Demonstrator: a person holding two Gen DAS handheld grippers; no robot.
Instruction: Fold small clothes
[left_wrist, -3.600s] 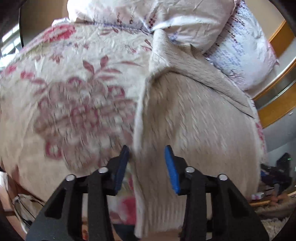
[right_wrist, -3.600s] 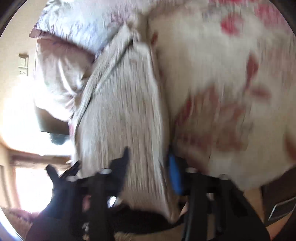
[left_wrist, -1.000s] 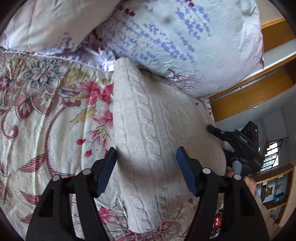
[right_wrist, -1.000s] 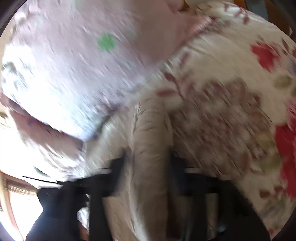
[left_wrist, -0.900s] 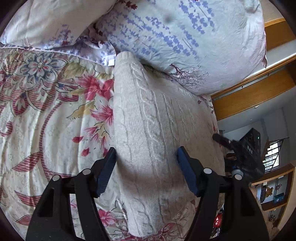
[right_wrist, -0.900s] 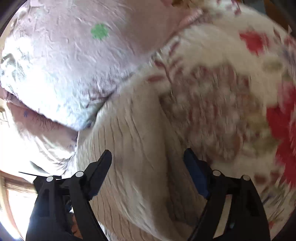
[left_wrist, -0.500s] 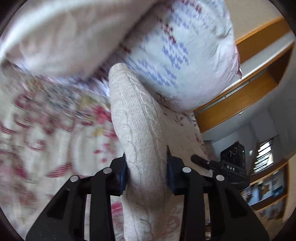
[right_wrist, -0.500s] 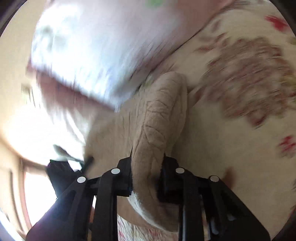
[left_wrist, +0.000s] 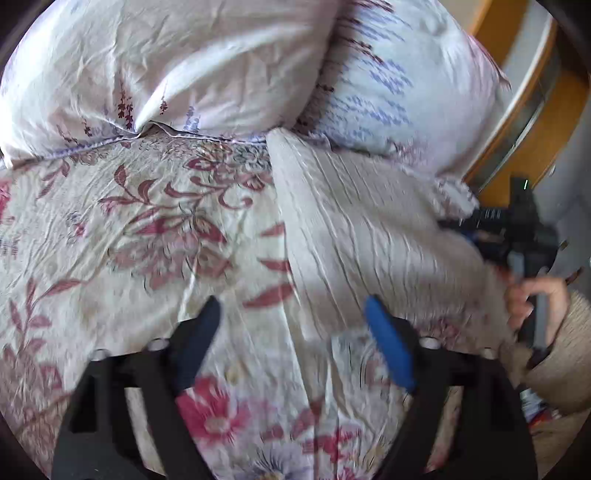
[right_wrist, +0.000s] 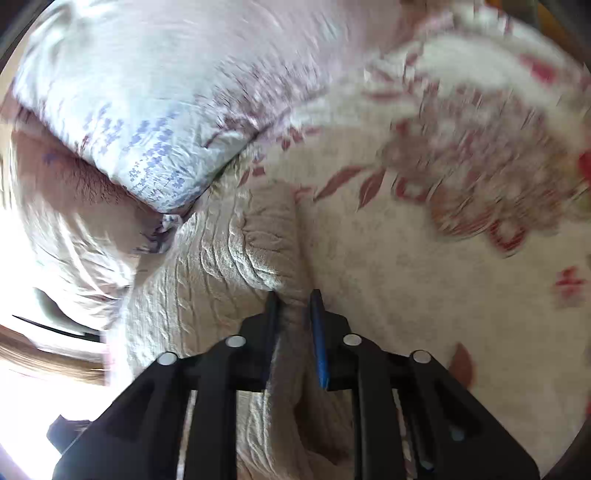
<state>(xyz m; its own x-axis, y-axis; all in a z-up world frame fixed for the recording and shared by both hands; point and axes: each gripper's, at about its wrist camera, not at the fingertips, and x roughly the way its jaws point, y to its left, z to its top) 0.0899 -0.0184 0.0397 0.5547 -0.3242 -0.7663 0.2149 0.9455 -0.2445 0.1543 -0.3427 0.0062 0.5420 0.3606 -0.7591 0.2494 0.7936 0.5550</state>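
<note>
Your left hand-held gripper (left_wrist: 291, 325) hung with its blue-padded fingers spread wide and nothing between them, above the crinkled floral bedspread (left_wrist: 147, 236), its near fingertip just beside the sweater's lower edge. The cream cable-knit sweater (left_wrist: 369, 236) lay folded into a thick oblong on the bed, its ribbed, ropy knit running toward the pillows, its far end touching the white pillow with blue sprigs (left_wrist: 399, 92). A second puffy, creased pillow (left_wrist: 166, 66) sat to the left of that one.

Your right hand-held gripper (right_wrist: 295, 321) was pinched on a raised ridge of the sweater (right_wrist: 236, 258), the fingers nearly together with a fold of soft knit squeezed between them. From the left camera, that gripper (left_wrist: 517, 236) showed as a blurred black body at the sweater's right side, held in your hand (left_wrist: 535, 302).
</note>
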